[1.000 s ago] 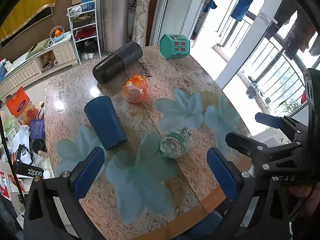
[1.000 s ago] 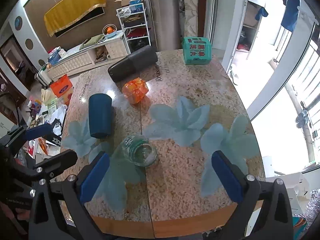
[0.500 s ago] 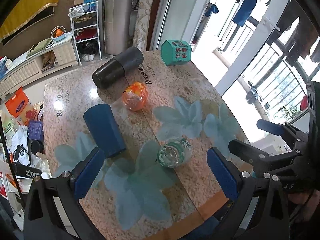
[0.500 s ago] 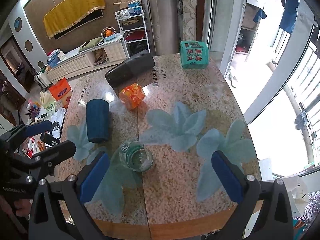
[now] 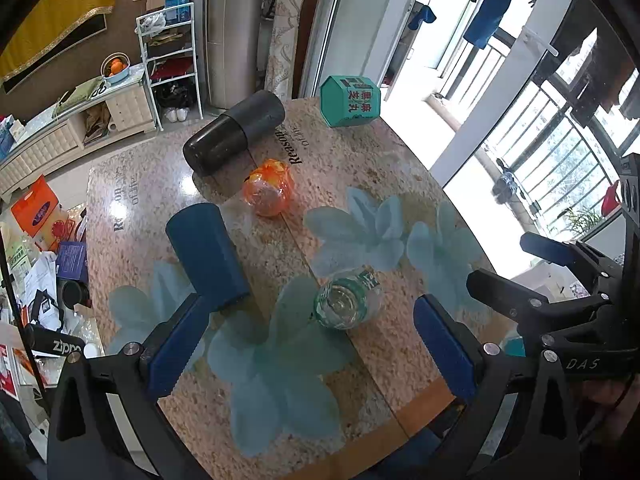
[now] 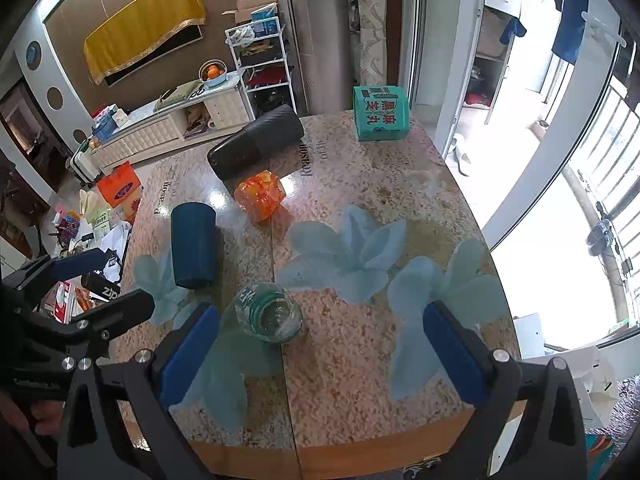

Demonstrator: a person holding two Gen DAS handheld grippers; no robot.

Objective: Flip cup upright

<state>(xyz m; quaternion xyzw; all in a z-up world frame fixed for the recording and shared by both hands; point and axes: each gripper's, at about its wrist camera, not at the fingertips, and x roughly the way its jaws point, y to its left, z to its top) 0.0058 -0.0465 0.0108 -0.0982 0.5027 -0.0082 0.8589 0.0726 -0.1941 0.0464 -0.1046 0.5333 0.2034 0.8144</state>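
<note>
A dark blue cup (image 5: 208, 258) lies on its side on the stone-pattern table (image 5: 360, 168); it also shows in the right wrist view (image 6: 194, 244). My left gripper (image 5: 308, 344) is open and empty, high above the table's near edge, its left finger just in front of the cup. My right gripper (image 6: 320, 354) is open and empty, above the near edge, to the right of the cup. Each gripper shows at the other view's edge.
A clear bottle with a green label (image 5: 346, 300) (image 6: 270, 312) lies between the fingers' line of sight. An orange plastic container (image 5: 268, 192), a large black cylinder (image 5: 234, 138) and a green box (image 5: 350, 100) sit farther back. Clutter lies on the floor at left.
Both grippers have drawn back and up a little, so the table objects appear slightly farther. Nothing on the table has moved.
</note>
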